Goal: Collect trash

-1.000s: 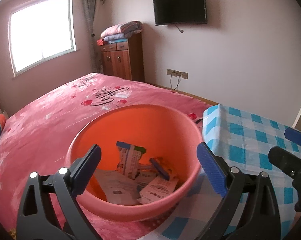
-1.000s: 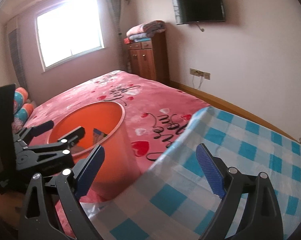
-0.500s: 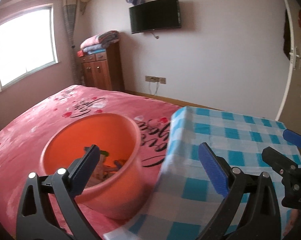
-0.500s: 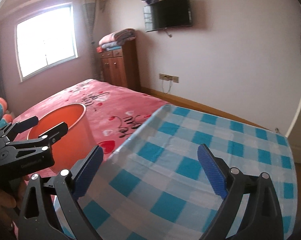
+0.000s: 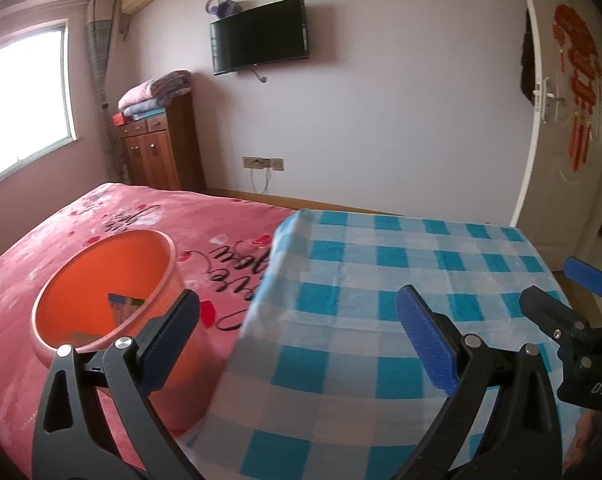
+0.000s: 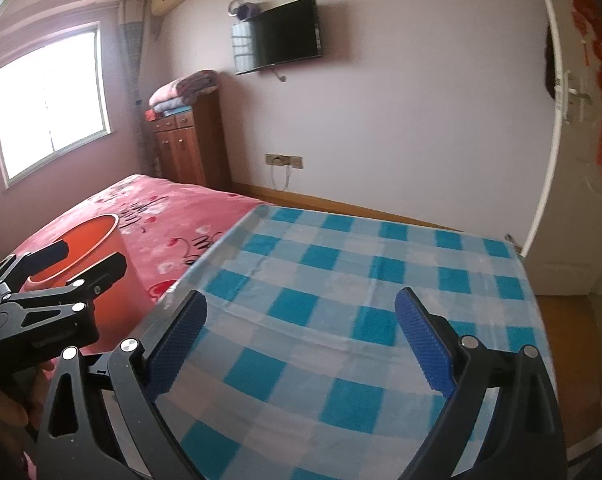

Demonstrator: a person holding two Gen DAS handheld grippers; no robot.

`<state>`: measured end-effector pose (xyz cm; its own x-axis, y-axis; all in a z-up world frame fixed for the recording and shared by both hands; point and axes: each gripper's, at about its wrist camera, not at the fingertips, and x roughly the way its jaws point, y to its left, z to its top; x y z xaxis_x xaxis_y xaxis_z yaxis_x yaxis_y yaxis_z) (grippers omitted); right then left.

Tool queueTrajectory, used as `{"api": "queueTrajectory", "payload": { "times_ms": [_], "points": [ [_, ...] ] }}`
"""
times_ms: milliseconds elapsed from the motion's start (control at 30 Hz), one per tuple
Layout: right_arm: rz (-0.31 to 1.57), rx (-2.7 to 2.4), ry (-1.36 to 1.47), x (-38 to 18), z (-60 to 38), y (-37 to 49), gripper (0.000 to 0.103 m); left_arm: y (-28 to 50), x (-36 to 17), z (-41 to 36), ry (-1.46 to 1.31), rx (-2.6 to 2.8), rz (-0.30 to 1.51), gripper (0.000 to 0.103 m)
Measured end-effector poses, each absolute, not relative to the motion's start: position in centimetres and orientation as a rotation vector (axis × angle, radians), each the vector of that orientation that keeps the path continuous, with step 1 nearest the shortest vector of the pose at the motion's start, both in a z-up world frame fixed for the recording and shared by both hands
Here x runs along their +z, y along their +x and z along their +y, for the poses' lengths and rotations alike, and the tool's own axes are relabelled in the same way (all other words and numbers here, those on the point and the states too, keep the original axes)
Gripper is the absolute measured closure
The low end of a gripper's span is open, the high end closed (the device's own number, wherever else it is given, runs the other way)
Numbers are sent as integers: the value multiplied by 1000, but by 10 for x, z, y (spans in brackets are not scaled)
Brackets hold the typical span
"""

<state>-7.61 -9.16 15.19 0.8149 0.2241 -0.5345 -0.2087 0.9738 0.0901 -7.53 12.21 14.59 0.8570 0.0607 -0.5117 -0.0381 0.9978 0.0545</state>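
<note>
An orange bucket stands on the pink bed at the left, with paper and wrapper trash inside; it also shows in the right wrist view. My left gripper is open and empty, above the edge between the bucket and the blue-checked table. My right gripper is open and empty above the checked table. The right gripper shows at the right edge of the left wrist view, and the left gripper at the left of the right wrist view.
The pink bed lies left of the table. A wooden cabinet with folded blankets stands by the far wall, under a wall television. A white door is at the right, a window at the left.
Both grippers have swung to the right, away from the bucket and over the checked table. The bucket has shifted from the centre to the left of the left wrist view. Both stay open.
</note>
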Motion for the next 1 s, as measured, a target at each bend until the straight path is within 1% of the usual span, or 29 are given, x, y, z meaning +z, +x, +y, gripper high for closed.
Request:
{"api": "queueTrajectory", "payload": {
  "times_ms": [367, 533, 1000],
  "points": [
    [577, 90, 70, 143, -149, -106, 9, -88, 137, 83, 32, -33, 551, 4],
    [564, 19, 82, 145, -171, -123, 9, -101, 140, 63, 42, -75, 530, 4],
    [463, -122, 98, 171, -213, -183, 9, -138, 153, 35, 6, -214, 509, 4]
  ]
}}
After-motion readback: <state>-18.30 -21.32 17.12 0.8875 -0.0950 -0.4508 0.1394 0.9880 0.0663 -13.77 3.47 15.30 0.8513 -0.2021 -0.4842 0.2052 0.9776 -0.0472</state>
